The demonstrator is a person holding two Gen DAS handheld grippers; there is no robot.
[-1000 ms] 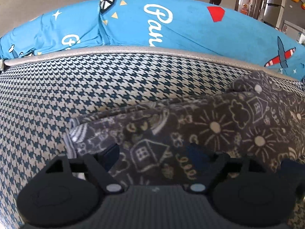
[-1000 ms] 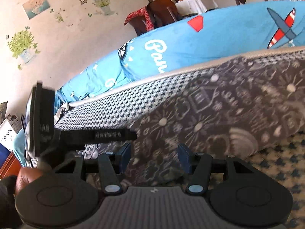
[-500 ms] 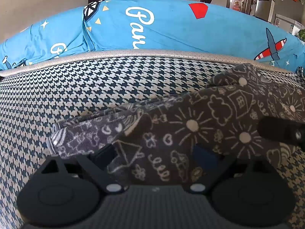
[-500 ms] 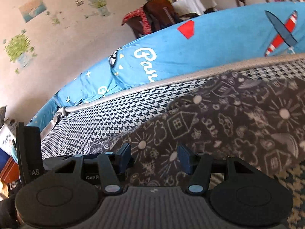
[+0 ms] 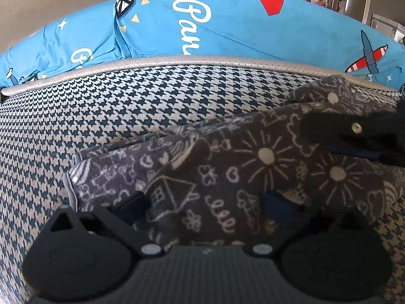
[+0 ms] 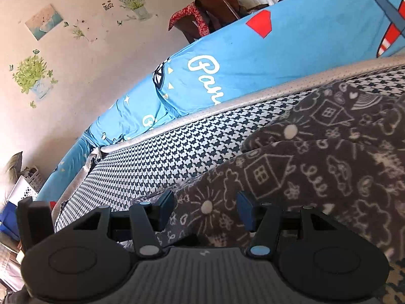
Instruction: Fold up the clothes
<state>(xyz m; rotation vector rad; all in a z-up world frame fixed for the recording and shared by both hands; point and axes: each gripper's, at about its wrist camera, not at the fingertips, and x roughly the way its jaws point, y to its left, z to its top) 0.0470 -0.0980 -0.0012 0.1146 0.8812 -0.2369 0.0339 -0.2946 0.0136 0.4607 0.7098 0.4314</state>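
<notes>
From my left tongs' view: over the last second the grey garment [image 5: 227, 172] has slid a little leftward under me and my right tongs [image 5: 354, 136] have come in from the far right, now sitting over the cloth; my left tongs [image 5: 205, 202] are spread, 1 finger on each side of a raised fold, with nothing pinched; I read this as both tools lining up on the near edge to start a fold. The garment lies bunched on the checked mattress [image 5: 126, 116], its left hem with pale trim near me, its far corner close to the mattress's silver edge band [image 5: 177, 60]; open checked surface lies to the left and far side, so a fold toward the far side has room.

From my right tongs' view: the cloth [image 6: 316, 167] has drawn closer and now fills the right half; my right tongs [image 6: 205, 210] are spread over its near edge, gripping nothing. The blue blanket [image 6: 253, 58] is heaped beyond the edge band [image 6: 227, 103]; bare mattress [image 6: 164, 162] stretches far and left.
</notes>
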